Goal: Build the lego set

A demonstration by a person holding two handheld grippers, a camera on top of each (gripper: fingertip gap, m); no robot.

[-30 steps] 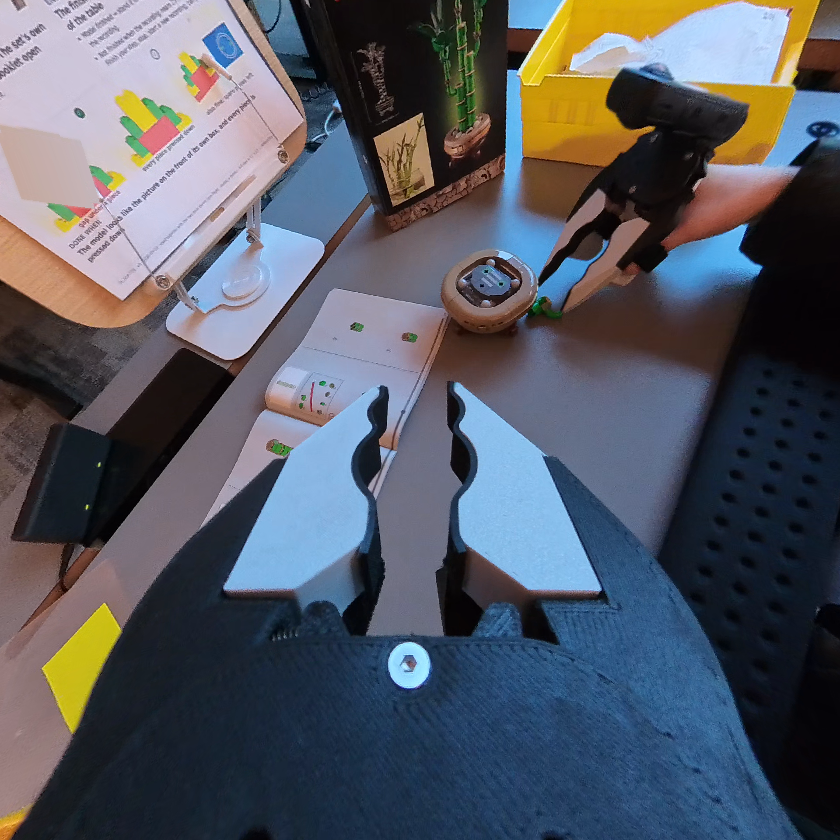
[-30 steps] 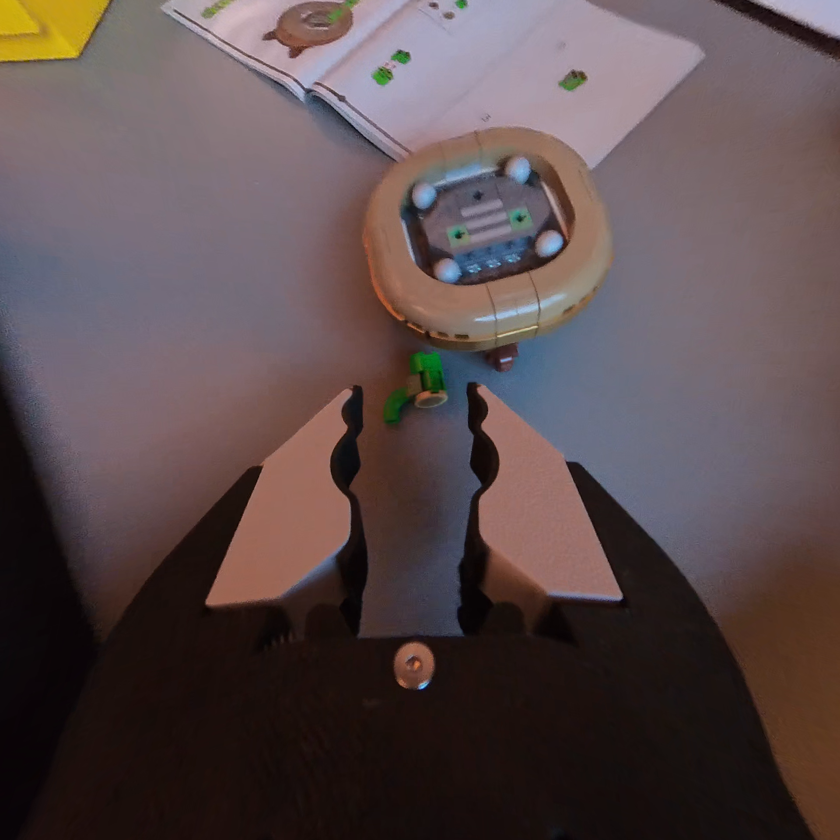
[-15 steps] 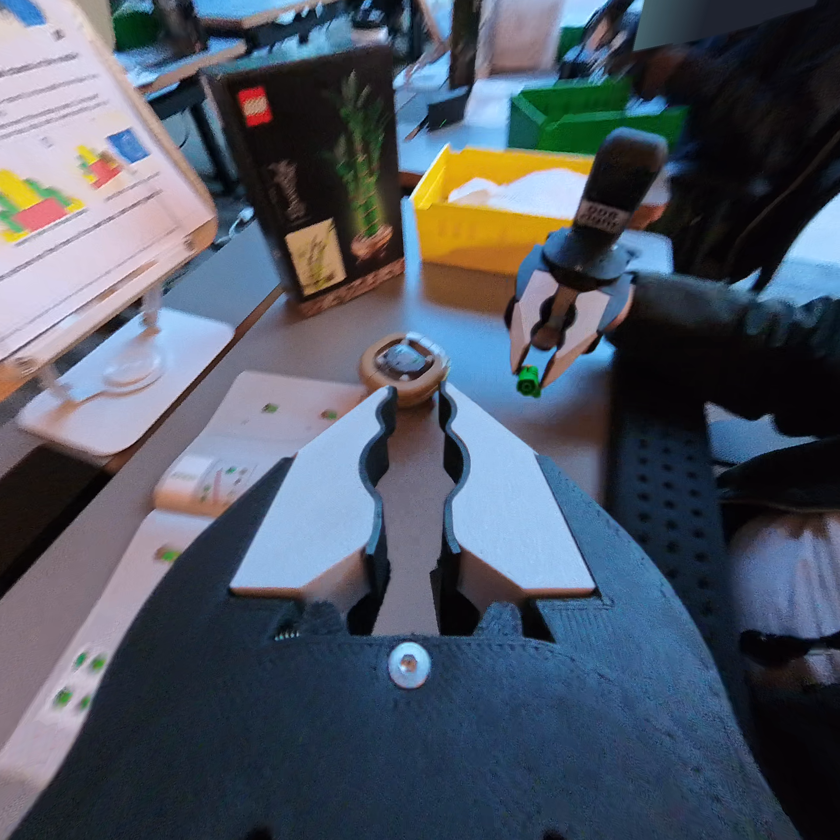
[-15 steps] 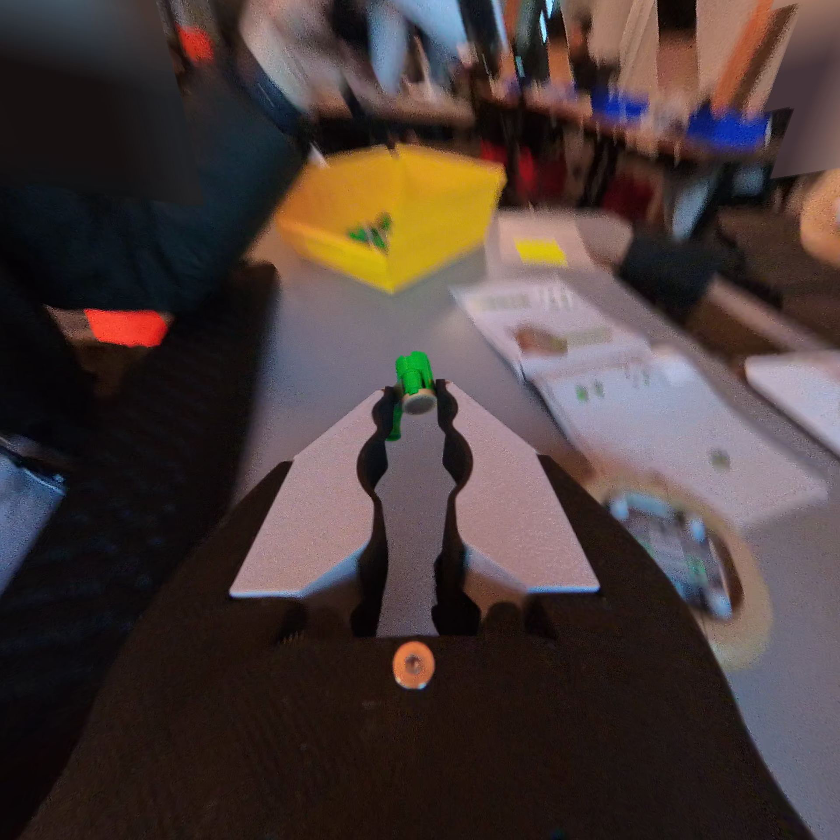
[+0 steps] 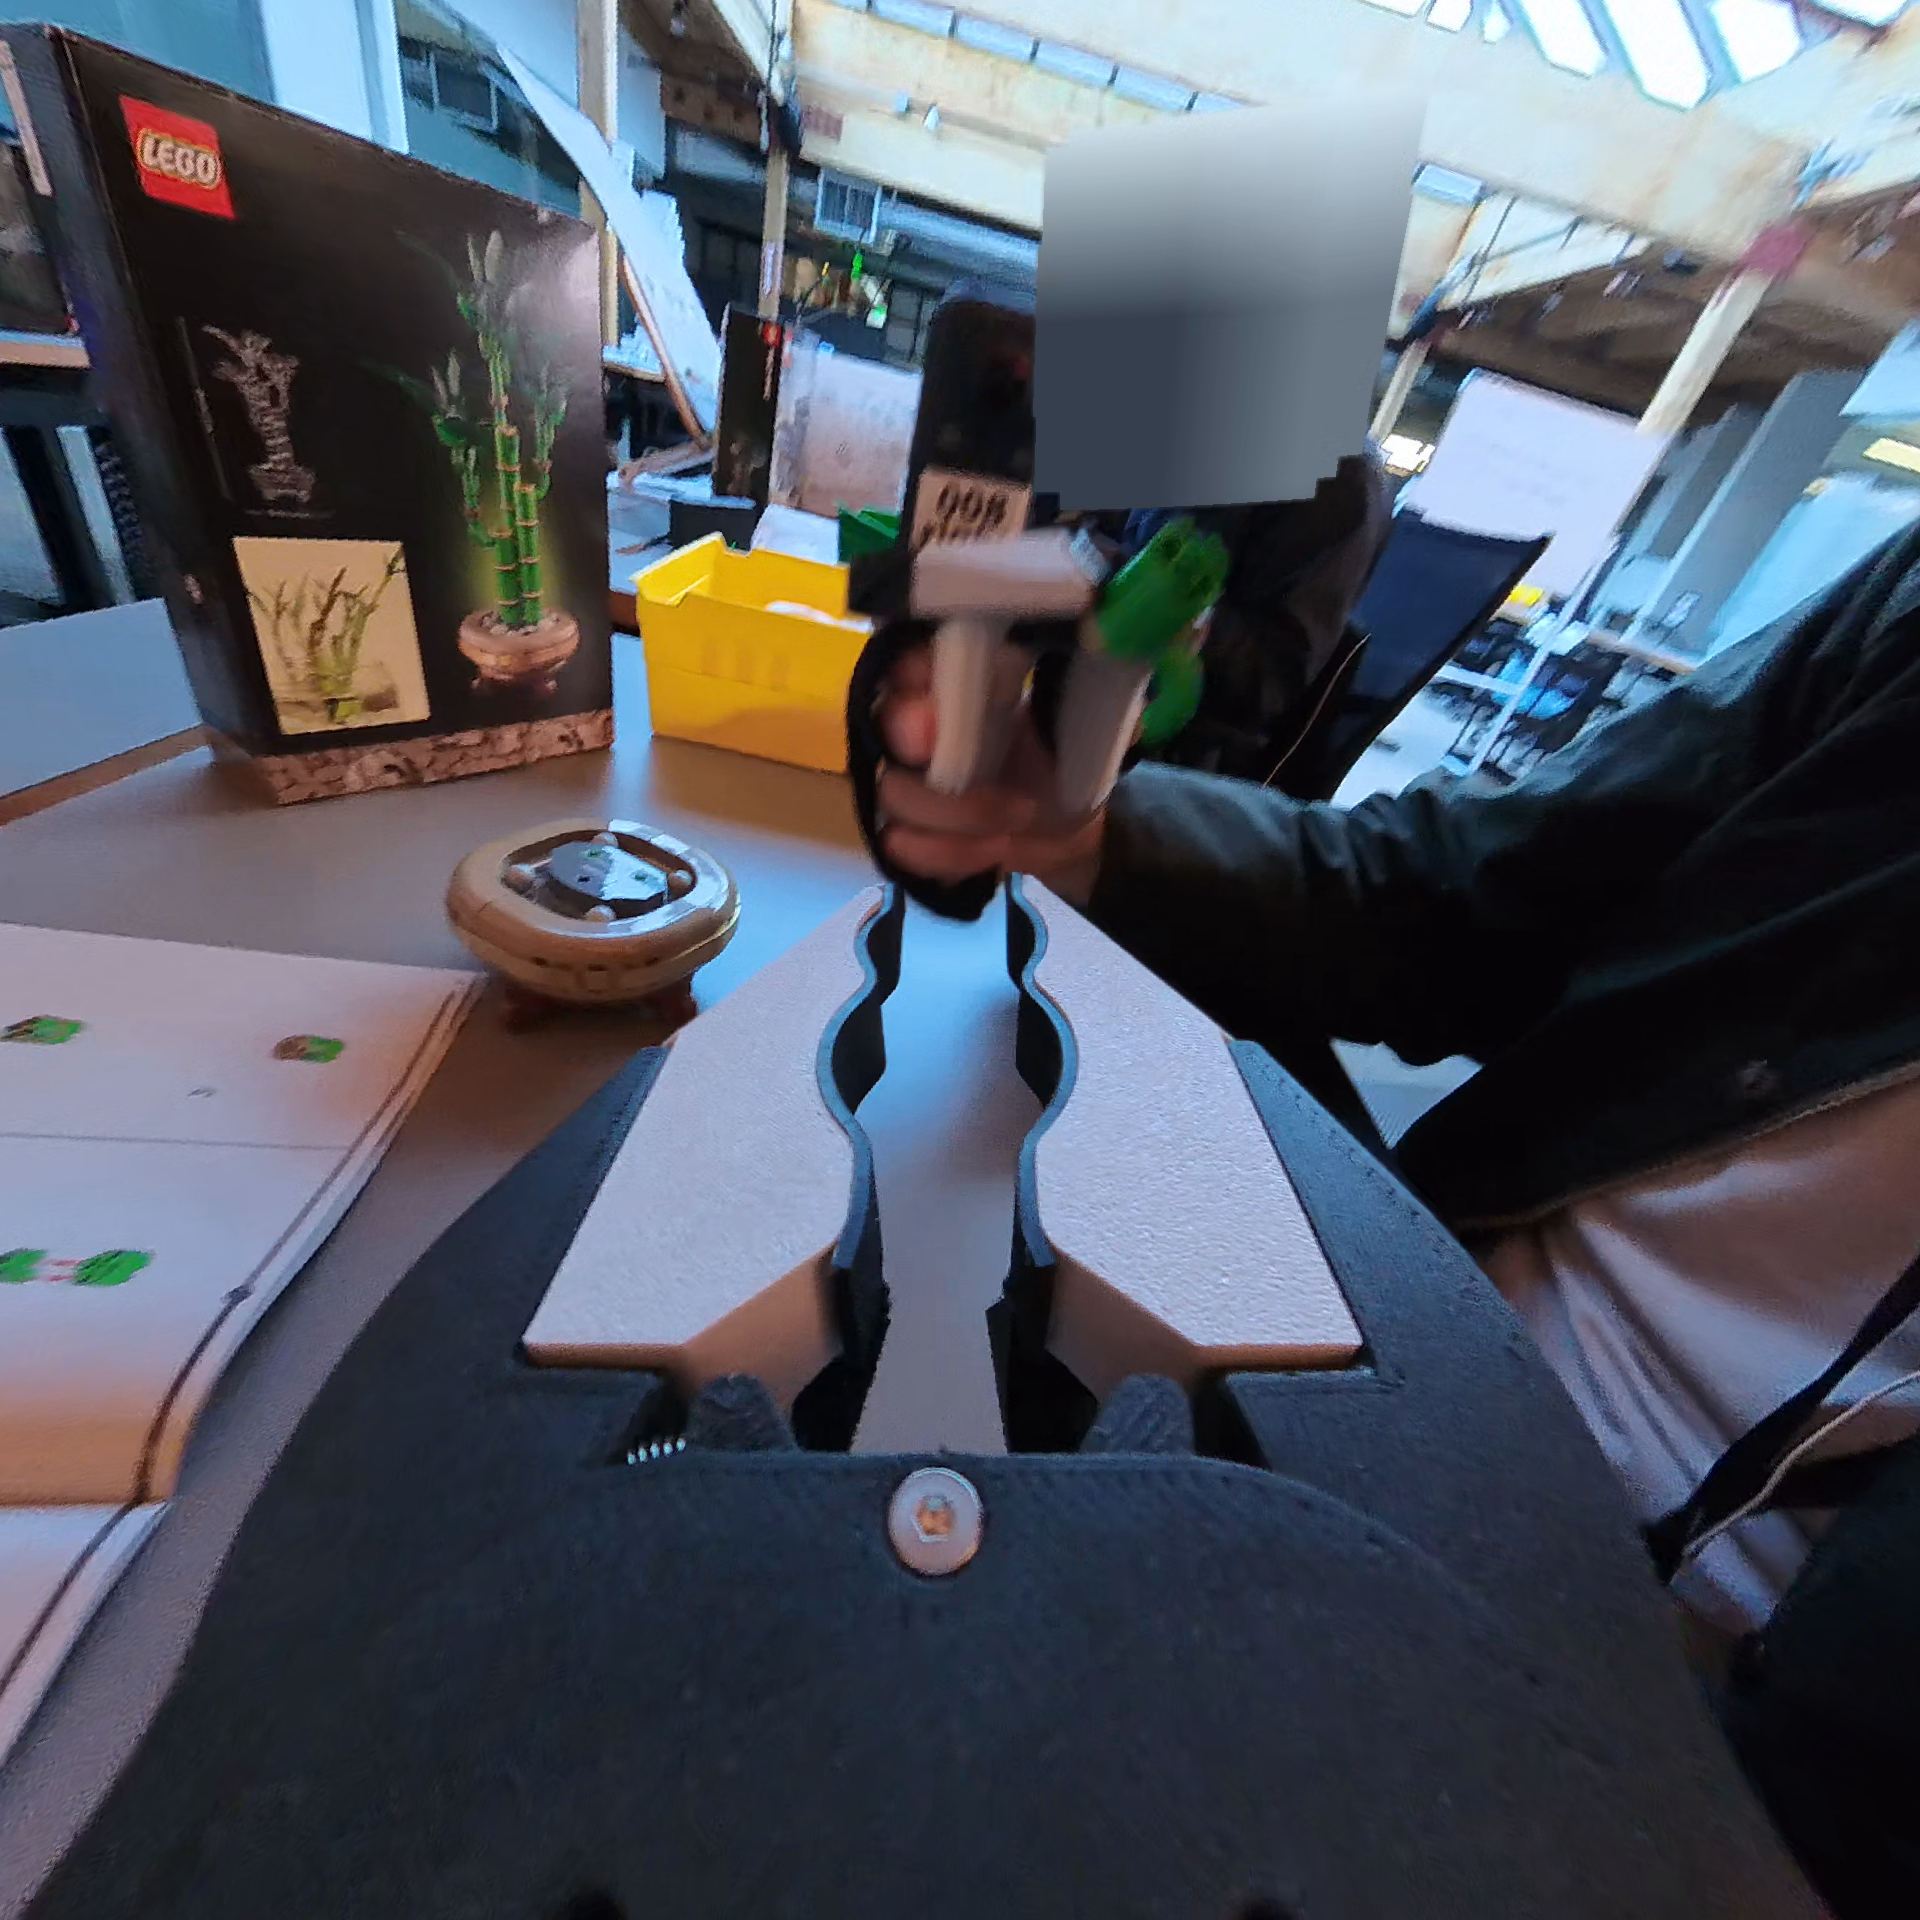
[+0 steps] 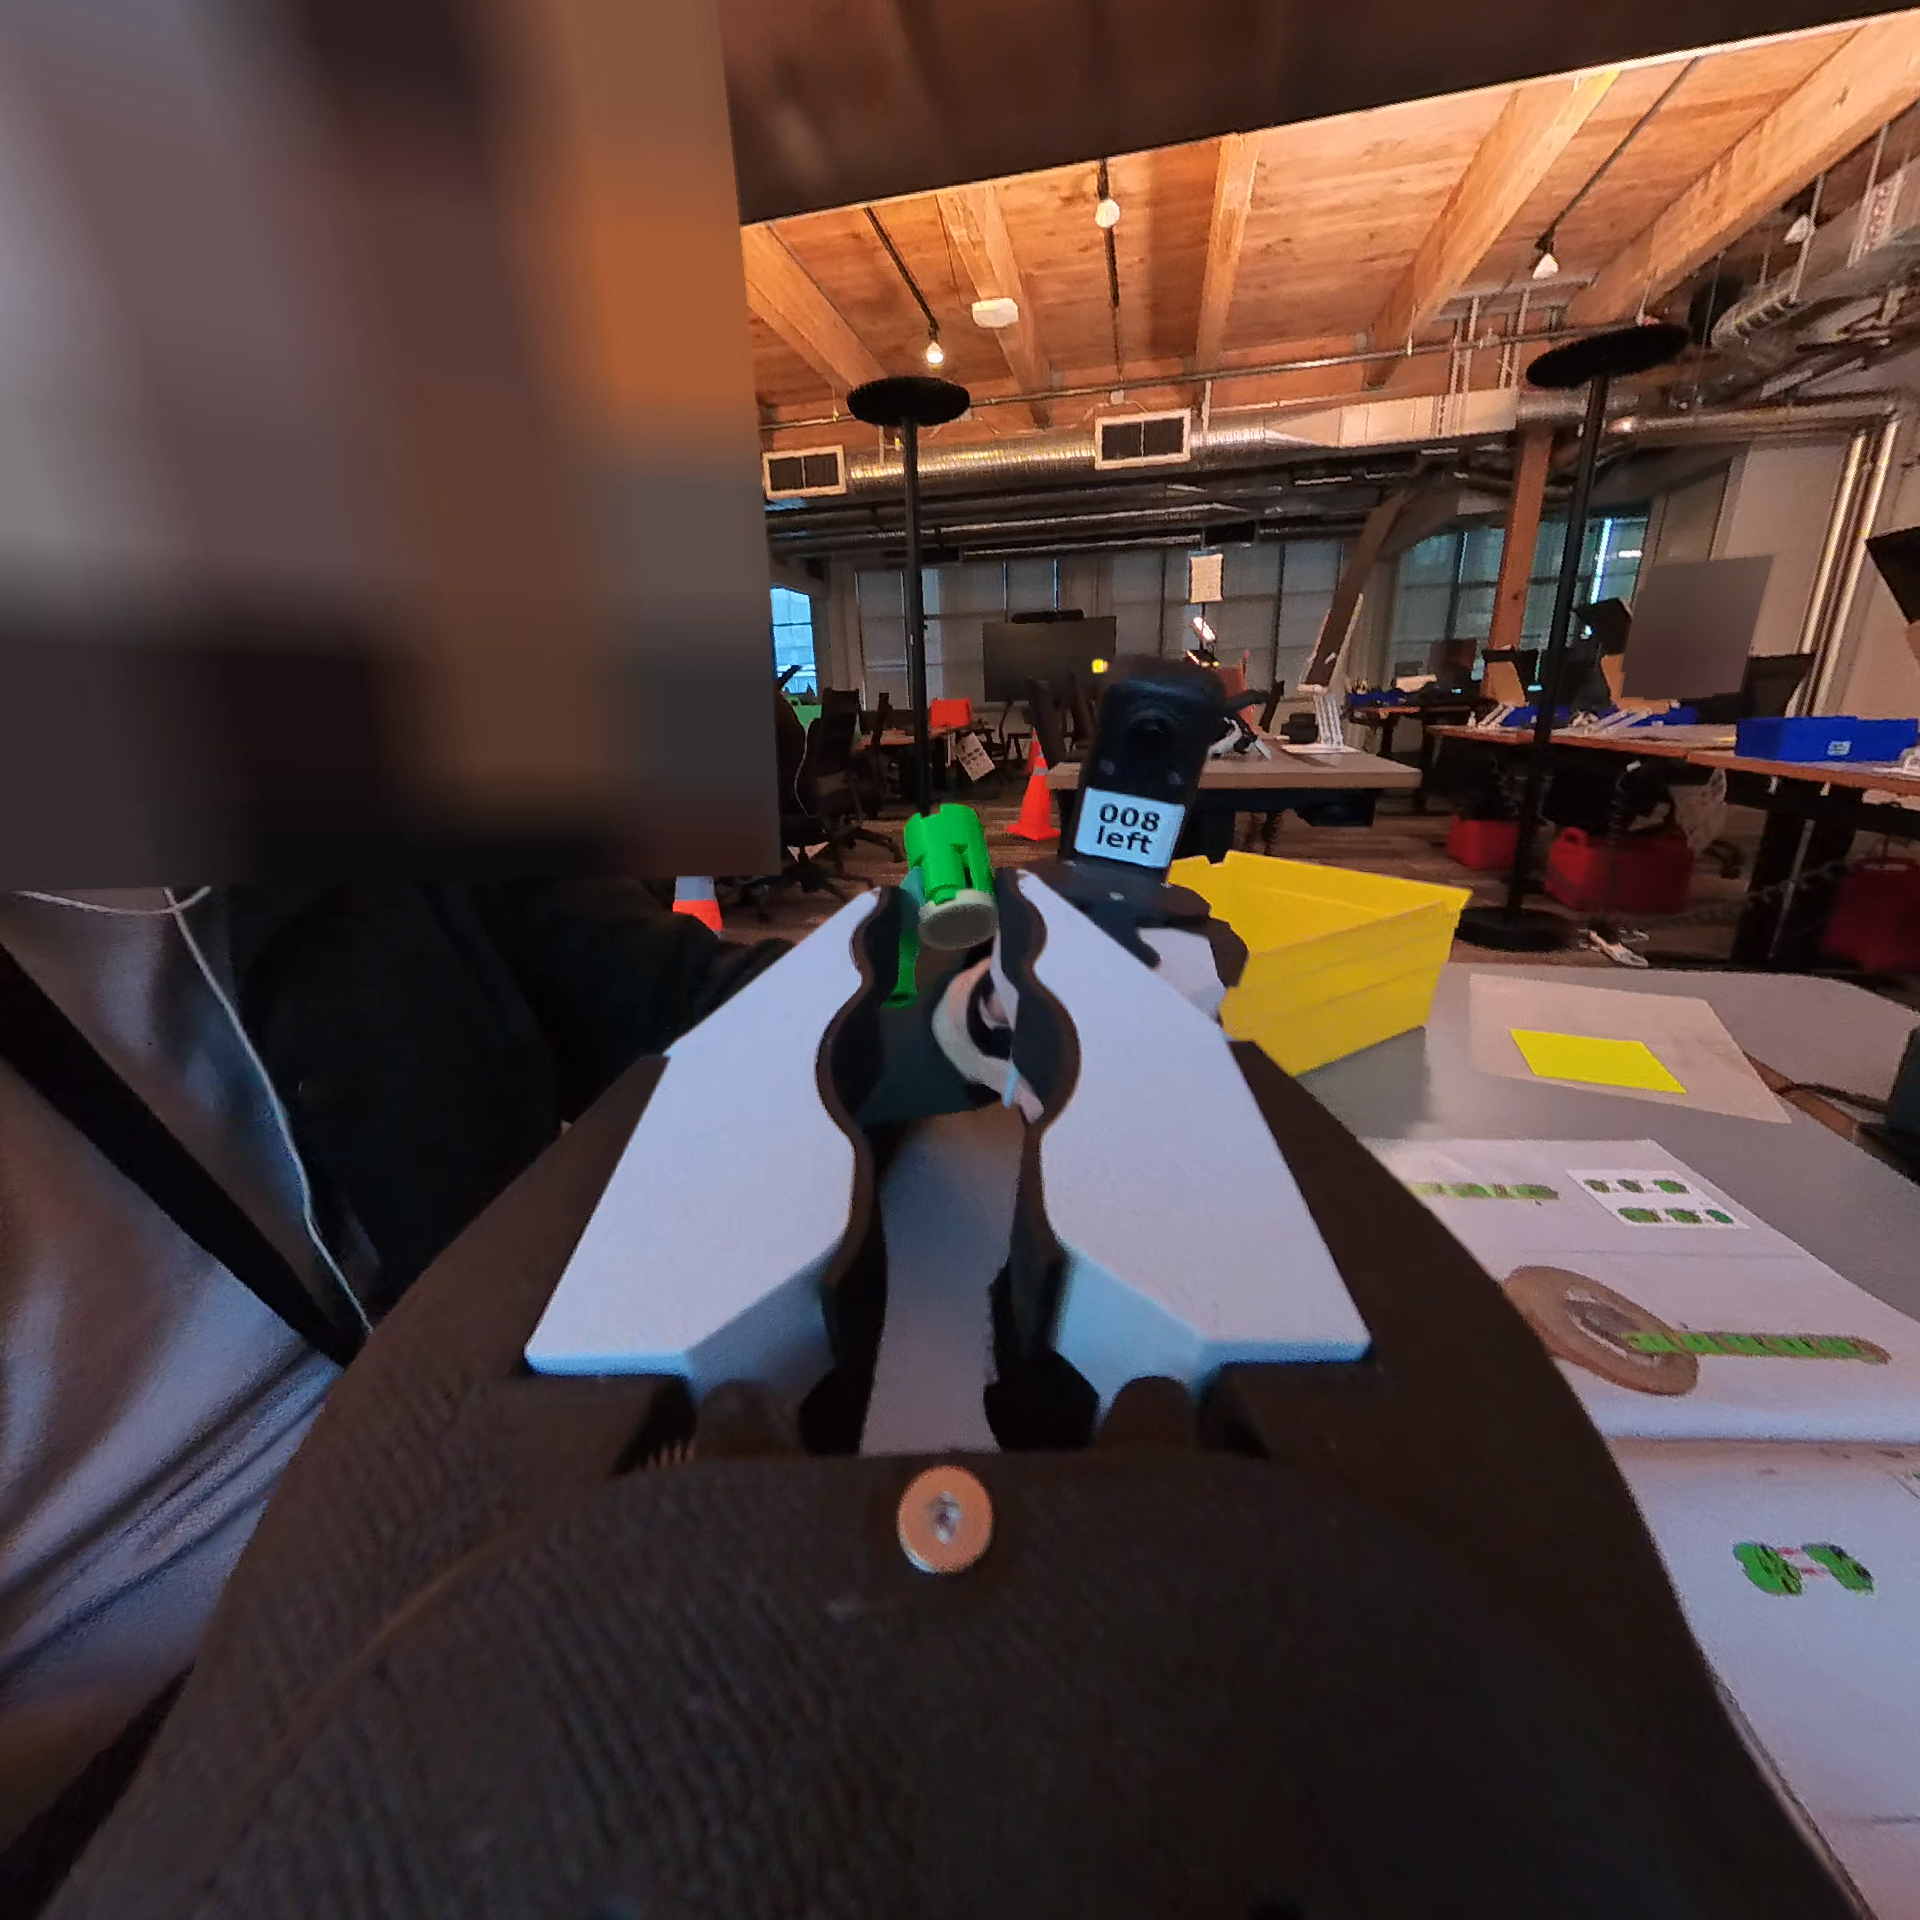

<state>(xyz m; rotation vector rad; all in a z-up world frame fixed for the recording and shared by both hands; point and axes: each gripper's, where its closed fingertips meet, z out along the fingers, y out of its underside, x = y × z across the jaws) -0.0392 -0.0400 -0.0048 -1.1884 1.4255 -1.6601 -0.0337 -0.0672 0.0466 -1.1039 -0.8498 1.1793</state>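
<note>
A: Progress? 
B: 1 tan pot base point(image 5: 592, 914) is assembled on the table, ahead-left of the left gripper point(image 5: 943, 914); stalks are not yet fitted.

A: Tools? 
B: 1 green stalk piece point(image 6: 943, 862) is clamped at the right gripper point(image 6: 948, 914) tips, raised. The left gripper is narrowly parted, apparently holding nothing.

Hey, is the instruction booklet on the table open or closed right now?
Open. The instruction booklet lies flat on the table with printed pages facing up.
</note>
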